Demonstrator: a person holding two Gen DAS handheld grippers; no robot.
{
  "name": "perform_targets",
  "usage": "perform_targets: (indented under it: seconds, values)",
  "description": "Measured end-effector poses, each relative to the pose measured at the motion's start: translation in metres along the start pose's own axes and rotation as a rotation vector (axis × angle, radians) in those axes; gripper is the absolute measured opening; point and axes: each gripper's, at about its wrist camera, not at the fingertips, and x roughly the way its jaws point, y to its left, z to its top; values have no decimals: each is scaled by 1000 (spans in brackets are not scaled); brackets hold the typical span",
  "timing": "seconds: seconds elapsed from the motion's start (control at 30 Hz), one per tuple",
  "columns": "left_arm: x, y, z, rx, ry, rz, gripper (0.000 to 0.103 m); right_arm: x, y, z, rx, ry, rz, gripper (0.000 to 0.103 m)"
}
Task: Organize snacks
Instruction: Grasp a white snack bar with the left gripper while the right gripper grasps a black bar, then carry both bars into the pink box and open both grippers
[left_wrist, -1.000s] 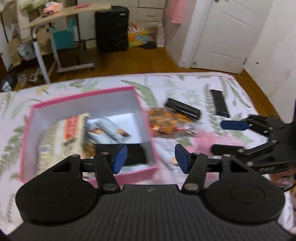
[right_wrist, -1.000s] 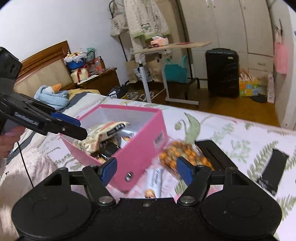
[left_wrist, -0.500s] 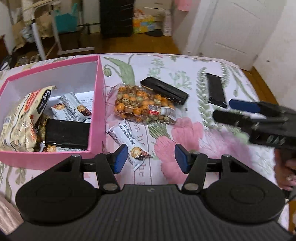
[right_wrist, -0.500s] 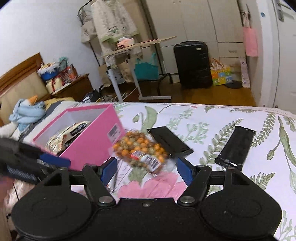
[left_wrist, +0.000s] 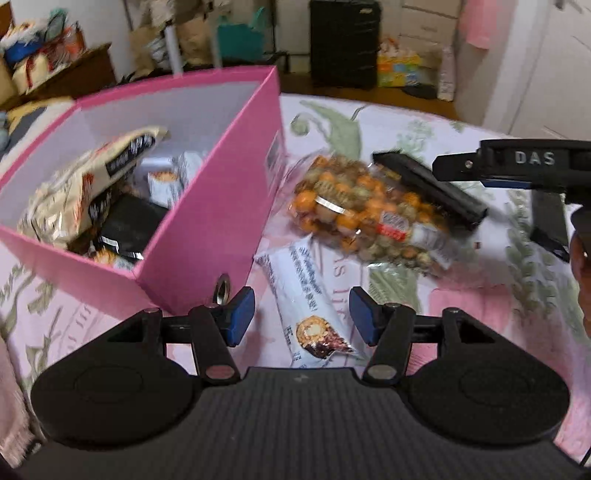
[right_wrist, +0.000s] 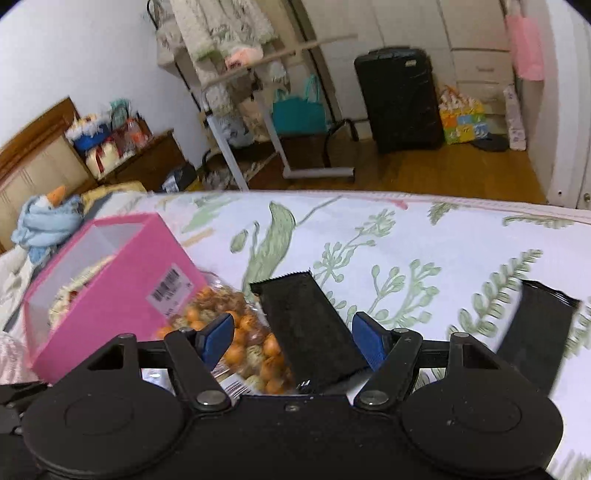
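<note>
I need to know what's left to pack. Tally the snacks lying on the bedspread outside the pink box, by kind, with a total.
Black flat packets: 2 (one between the right gripper's fingers, one farther right)
Clear bag of orange and green coated nuts: 1
White wrapped snack bar: 1
Total: 4

1. On my bed (right_wrist: 443, 236), the box (left_wrist: 207, 229) sits left, packets inside it.
2. Bag of nuts (left_wrist: 369, 210) lies just right of the box.
3. Wrapped bar (left_wrist: 310, 295) lies before the bag, between my left tongs' (left_wrist: 301, 314) tips.
4. Two flat packets (right_wrist: 310, 328) (right_wrist: 535, 332) lie further right.
</note>
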Motion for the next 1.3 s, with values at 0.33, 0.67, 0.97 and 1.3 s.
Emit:
perform_targets:
  seconds: [0.33,0.67,0.97,1.3]
  values:
    - [20,7,-2,-29,80,-21,31,30,0,-7,5,50,-63,68]
    - [-6,19,-9,29,88,-97,27,-10,19,-29,74,31,-162,61]
    - [-36,31,-7,79,91,-206,27,-69,40,-63,121,-32,-185,61]
    - [-64,41,-12,123,137,-308,27,-116,72,-87,125,-16,-178,61]
